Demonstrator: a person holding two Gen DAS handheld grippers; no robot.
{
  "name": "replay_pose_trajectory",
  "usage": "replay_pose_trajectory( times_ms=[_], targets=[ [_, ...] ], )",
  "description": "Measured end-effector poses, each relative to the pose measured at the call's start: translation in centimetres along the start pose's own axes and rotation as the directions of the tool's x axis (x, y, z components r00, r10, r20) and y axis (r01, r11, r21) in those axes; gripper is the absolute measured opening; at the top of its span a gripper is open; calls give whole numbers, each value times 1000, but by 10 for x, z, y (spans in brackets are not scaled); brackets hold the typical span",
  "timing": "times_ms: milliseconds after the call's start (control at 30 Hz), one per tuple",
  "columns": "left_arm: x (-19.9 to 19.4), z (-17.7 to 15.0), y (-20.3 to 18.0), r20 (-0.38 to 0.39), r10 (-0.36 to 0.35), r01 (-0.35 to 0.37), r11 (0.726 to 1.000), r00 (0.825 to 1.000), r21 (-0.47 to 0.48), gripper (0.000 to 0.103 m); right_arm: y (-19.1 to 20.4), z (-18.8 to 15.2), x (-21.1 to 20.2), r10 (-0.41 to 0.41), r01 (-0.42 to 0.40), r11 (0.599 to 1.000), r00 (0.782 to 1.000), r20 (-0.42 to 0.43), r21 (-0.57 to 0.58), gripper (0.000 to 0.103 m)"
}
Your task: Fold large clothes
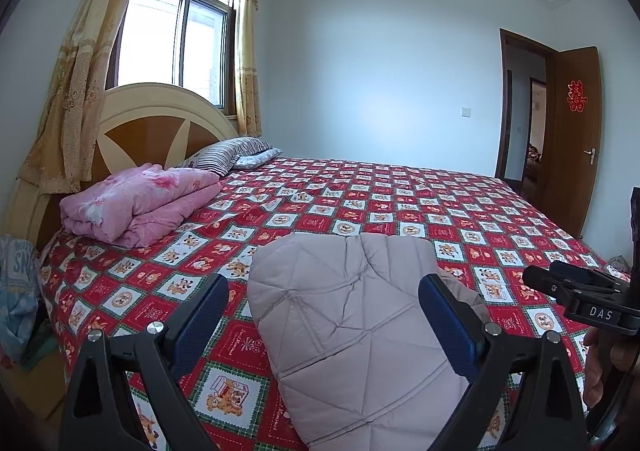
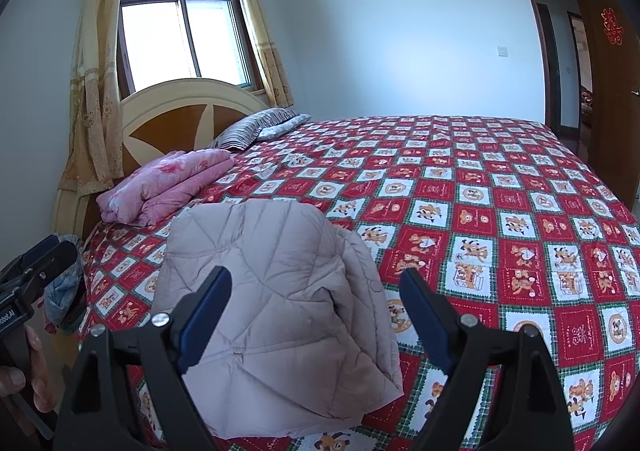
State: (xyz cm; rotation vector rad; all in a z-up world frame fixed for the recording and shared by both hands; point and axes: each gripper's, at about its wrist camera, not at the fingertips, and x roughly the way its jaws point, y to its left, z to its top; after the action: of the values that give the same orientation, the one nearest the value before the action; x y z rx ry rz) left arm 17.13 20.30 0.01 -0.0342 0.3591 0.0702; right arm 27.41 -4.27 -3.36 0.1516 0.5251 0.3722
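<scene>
Both grippers, left gripper (image 1: 324,315) and right gripper (image 2: 316,311), we hold wide open and empty above the folded quilted jacket (image 2: 272,307), resting near the bed (image 2: 520,211) edge, apparently just released.

Left hand-held gripper (image 1: 324,315): black angular frame arms, silver round screws at the pivots, blue textured pads (image 1: 198,321). Right hand-held gripper (image 2: 316,311): same build, black body with white "DAS" lettering. Bare fingers (image 2: 38,375) on handle.

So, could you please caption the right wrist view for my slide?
Open right gripper poised over a folded quilted jacket on a red patterned bedspread.
</scene>
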Motion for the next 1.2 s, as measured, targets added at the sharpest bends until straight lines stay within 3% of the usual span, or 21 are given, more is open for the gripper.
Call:
replay_pose_trajectory(
  times_ms=[1200],
  targets=[
    [2,-1,-3,-5,23,-23,1000,1000,15,96,-1,0,0,-1,1,1000,1000,0,-2,88]
  ],
)
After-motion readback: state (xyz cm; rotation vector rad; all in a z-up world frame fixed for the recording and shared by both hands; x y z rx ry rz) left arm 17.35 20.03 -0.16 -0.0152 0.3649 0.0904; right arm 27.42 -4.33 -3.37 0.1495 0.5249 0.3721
